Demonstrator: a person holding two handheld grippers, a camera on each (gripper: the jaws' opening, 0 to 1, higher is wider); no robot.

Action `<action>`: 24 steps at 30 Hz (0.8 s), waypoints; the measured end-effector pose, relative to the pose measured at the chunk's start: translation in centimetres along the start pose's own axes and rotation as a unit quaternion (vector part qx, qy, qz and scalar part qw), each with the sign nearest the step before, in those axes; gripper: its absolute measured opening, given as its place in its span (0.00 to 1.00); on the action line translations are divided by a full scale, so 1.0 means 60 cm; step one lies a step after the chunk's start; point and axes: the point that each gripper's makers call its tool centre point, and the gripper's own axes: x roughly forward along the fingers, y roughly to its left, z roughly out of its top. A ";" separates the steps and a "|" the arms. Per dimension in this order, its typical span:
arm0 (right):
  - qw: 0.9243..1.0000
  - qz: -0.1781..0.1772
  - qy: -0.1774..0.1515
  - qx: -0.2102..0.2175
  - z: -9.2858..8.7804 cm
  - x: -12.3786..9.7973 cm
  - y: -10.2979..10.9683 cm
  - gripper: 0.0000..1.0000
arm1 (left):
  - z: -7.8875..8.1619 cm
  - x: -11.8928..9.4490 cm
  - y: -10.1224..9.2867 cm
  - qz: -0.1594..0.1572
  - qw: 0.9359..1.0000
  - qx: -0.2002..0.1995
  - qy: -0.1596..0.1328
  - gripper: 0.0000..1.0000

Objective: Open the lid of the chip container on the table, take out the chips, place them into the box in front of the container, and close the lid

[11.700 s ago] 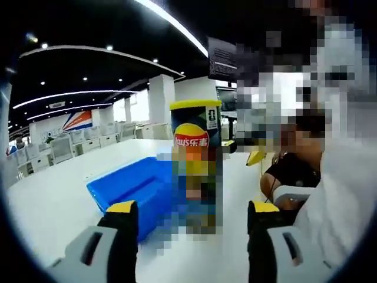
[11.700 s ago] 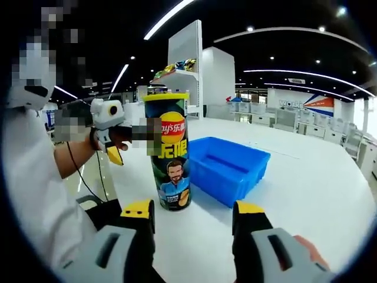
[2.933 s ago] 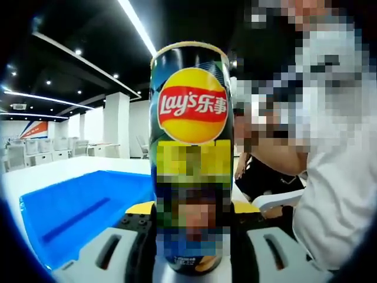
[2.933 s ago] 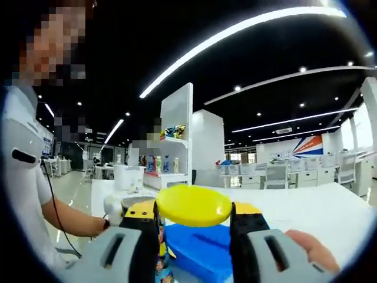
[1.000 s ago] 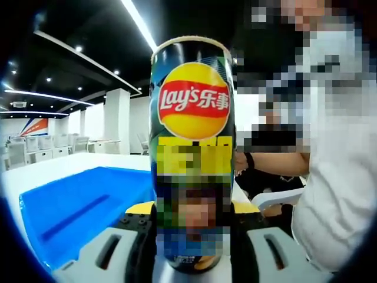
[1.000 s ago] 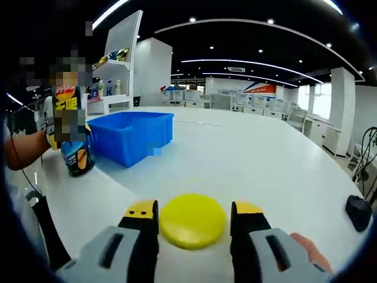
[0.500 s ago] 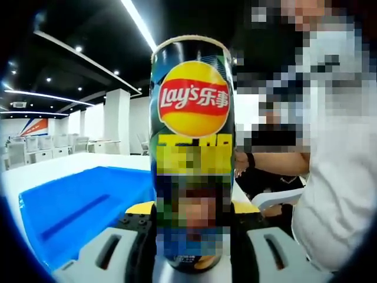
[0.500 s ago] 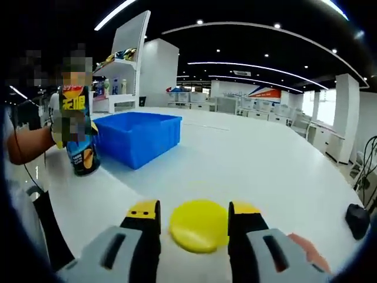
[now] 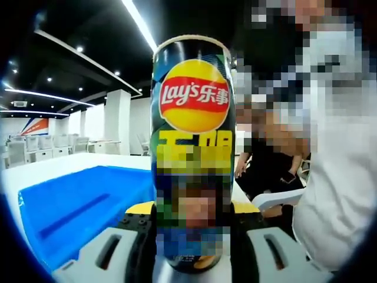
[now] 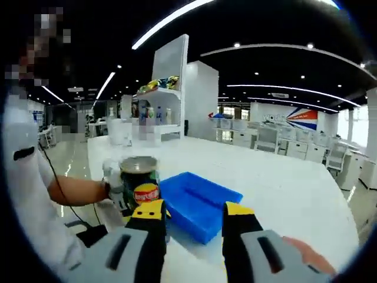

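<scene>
In the left gripper view, the left tongs are pinching the chip container low on its body, one yellow-tipped jaw on each side of it, so the can stands upright straight ahead and very close. Its top rim carries no lid that I can make out from this low angle. To the left of the tongs, just beside the can, sits the blue box on the white bench. To the right stands a person in a white top.

In the right gripper view, the right tongs stand spread with nothing between the jaws. Beyond and a little to the left of them is the can, looked down on from above, its mouth open and lid off, gripped by the other tongs with a hand behind them. The blue box lies straight ahead of the right tongs, just beside the can (touching or not, I cannot tell). I cannot see the lid from here.

My guess is that the chips come out next. The risk is a tall narrow can held only near its base: reaching in from above with the right tongs could knock its rim and tip it, or twist it in the left grip. Chips are brittle too; a firm squeeze would likely crush them, and a tilted pour could overshoot the box and scatter onto the bench.
</scene>
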 end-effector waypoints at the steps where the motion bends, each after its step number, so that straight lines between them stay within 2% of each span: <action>1: 1.000 0.009 0.007 -0.017 0.009 0.006 0.013 0.34 | 0.000 0.000 0.000 0.000 1.000 0.000 0.000 0.48; 2: 0.999 0.025 0.020 -0.035 0.020 0.015 0.033 0.33 | 0.000 0.000 0.000 0.000 1.000 0.000 -0.001 0.48; 5: 0.996 0.065 0.041 -0.034 0.044 0.038 0.074 0.32 | -0.001 0.000 0.000 0.000 1.000 -0.002 -0.001 0.48; 8: 0.992 0.095 0.083 -0.020 0.047 0.062 0.102 0.31 | -0.001 0.000 0.000 0.000 1.000 -0.002 -0.001 0.48; 11: 0.988 0.107 0.108 -0.036 0.047 0.077 0.115 0.31 | -0.002 -0.001 0.000 0.001 1.000 -0.003 -0.003 0.48; 13: 0.982 0.124 0.133 -0.043 0.044 0.085 0.127 0.31 | -0.002 -0.001 0.000 0.002 1.000 -0.003 -0.004 0.48; 15: 0.982 0.126 0.136 -0.032 0.050 0.099 0.128 0.30 | -0.003 -0.001 0.000 0.002 1.000 -0.003 -0.003 0.48; 17: 0.979 0.132 0.155 -0.027 0.043 0.107 0.134 0.29 | -0.003 -0.001 0.000 0.002 1.000 -0.002 -0.002 0.48; 19: 0.977 0.124 0.168 -0.045 0.039 0.113 0.134 0.27 | -0.003 -0.001 0.000 0.002 1.000 -0.002 -0.001 0.48; 21: 0.979 0.107 0.161 -0.063 0.045 0.124 0.127 0.23 | -0.004 -0.001 0.000 0.001 1.000 -0.003 -0.001 0.48; 22: 0.975 0.100 0.188 -0.069 0.034 0.126 0.124 0.23 | -0.004 -0.001 0.000 0.001 1.000 -0.004 -0.001 0.48; 24: 0.970 0.113 0.204 -0.074 0.032 0.131 0.141 0.23 | -0.004 -0.001 0.000 0.001 1.000 -0.004 0.000 0.48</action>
